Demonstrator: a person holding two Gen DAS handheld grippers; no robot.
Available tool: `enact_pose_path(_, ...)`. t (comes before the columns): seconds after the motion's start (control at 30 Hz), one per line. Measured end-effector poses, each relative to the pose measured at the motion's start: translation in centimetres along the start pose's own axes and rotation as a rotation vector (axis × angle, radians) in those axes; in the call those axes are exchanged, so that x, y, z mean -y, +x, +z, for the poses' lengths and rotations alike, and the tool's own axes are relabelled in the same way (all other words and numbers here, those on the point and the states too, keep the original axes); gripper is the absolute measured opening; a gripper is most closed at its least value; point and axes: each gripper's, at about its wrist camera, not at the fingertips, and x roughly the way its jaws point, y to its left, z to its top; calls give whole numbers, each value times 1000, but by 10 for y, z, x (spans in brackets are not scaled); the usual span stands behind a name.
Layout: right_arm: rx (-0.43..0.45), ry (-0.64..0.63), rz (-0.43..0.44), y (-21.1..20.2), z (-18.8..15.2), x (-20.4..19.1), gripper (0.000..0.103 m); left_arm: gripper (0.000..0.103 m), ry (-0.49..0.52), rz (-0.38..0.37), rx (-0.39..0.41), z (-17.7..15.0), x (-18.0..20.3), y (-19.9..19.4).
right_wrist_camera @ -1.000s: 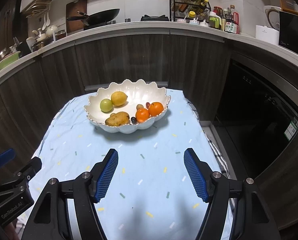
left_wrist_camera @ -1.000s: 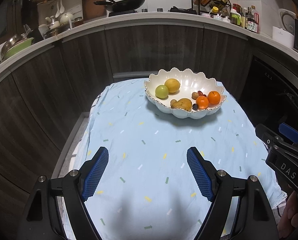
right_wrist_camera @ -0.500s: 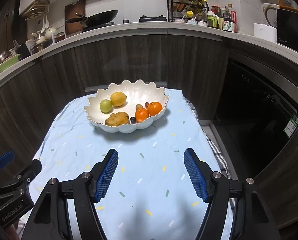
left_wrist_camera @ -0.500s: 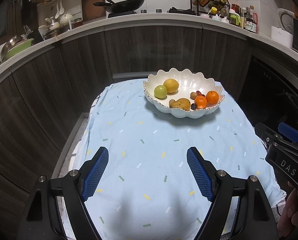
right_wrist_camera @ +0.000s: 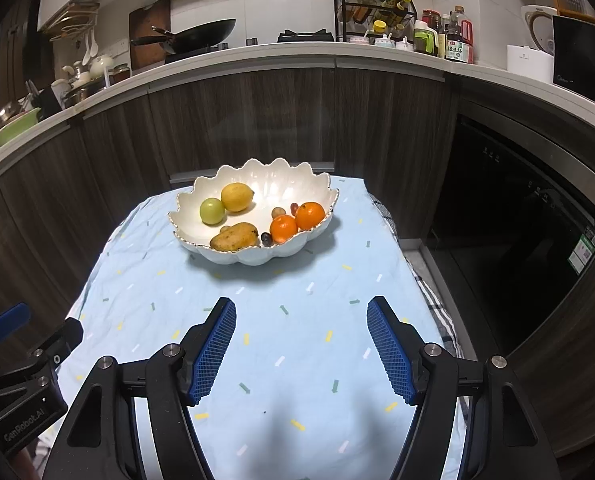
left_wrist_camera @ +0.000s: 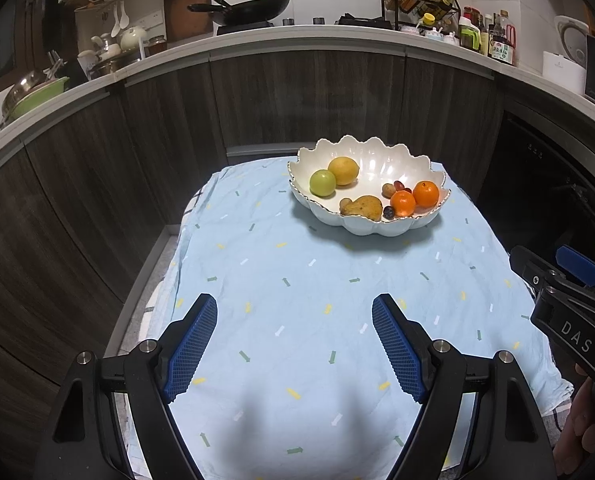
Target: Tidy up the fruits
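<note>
Over the blue cloth (left_wrist_camera: 297, 272), left view: nothing has shifted in the last second, so the fruits all sit in the bowl (left_wrist_camera: 367, 226) at the far end, sorting apparently done. The left gripper (left_wrist_camera: 295, 310) hangs wide open, empty, touching nothing. Right view: same bowl (right_wrist_camera: 253, 254), and the right gripper (right_wrist_camera: 301, 314) equally spread, holding nothing.
</note>
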Motion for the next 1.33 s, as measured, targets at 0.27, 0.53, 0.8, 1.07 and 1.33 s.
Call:
enact_pose_path(0.27, -3, 1, 0, 0, -1, -1, 69, 78, 0, 2, -11, -1, 1, 3)
enact_pose_path(0.53, -4, 2, 0, 0, 0, 0, 69, 78, -1, 6, -13, -1, 0, 3)
enact_pose_path(0.8, -11, 1, 3, 5, -4, -2, 69, 78, -12, 1, -23, -1, -1, 5)
enact_pose_path(1.07, -14, 2, 3, 6, -4, -1, 69, 79, -18, -3, -31, -1, -1, 9)
enact_pose_path(1.33, -19, 7, 4, 8, -5, 0, 69, 82, -12, -1, -27, -2, 1, 10)
